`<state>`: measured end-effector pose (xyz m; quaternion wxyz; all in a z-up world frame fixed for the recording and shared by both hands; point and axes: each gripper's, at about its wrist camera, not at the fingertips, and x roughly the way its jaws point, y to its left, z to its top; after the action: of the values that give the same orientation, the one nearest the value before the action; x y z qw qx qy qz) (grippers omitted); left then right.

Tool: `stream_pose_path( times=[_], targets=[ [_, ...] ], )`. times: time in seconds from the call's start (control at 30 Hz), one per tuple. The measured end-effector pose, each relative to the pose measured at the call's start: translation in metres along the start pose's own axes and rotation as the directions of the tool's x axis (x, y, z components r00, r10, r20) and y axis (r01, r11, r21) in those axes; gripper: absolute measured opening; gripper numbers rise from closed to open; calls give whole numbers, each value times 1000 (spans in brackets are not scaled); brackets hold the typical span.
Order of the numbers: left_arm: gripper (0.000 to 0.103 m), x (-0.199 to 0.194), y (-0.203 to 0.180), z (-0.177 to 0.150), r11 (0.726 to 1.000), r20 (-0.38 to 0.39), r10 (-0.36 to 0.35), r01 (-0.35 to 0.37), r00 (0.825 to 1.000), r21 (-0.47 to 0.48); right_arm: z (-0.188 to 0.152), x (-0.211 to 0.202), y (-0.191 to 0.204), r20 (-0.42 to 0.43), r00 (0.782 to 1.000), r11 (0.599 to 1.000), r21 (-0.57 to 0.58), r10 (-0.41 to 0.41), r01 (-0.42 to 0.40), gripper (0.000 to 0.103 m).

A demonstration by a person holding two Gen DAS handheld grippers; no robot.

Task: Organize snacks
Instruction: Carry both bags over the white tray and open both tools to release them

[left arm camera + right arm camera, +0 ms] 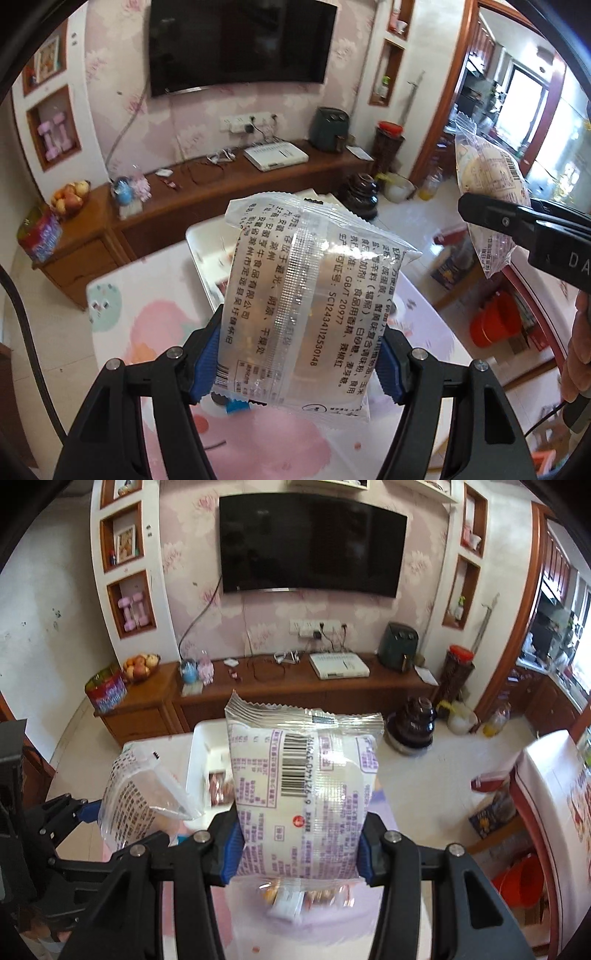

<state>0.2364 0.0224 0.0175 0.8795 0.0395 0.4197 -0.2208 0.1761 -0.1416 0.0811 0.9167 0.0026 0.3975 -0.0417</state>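
Observation:
My left gripper (297,363) is shut on a clear snack packet with black print (303,295), held upright above the table. The same packet shows at the left of the right wrist view (136,801), with the left gripper (86,812) beside it. My right gripper (299,843) is shut on a white snack packet with purple print and a barcode (303,782). In the left wrist view that packet (487,177) hangs at the upper right in the right gripper (517,218). A white tray (197,753) lies on the table behind both packets, with a dark red snack (219,788) in it.
The table (159,332) has a pink and white patterned cover. More small snacks (306,895) lie on it under the right gripper. A wooden TV cabinet (295,690) with a fruit bowl (140,666) stands behind. A red bucket (495,321) sits on the floor at the right.

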Motion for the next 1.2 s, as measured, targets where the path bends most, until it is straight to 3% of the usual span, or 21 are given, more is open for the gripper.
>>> stream_pose_path(
  times=[0.27,0.5,0.83,1.2],
  targets=[
    [69,24,-11,64,990,61,119,-114,991,-80,54,30,-27,35,997,996,-46,75,-73,49],
    [69,55,-9,102,964,52,212,-200,976,-173,88,71,-51,25,991,990,-57,131,-129,49],
    [69,107,-8,111,931,-39,288,-289,957,-221,94,143,-59,-70,980,980,-56,188,-192,49],
    [69,151,6,115,917,-123,291,-313,949,-246,84,194,-50,-163,968,977,-63,190,-202,50]
  ],
)
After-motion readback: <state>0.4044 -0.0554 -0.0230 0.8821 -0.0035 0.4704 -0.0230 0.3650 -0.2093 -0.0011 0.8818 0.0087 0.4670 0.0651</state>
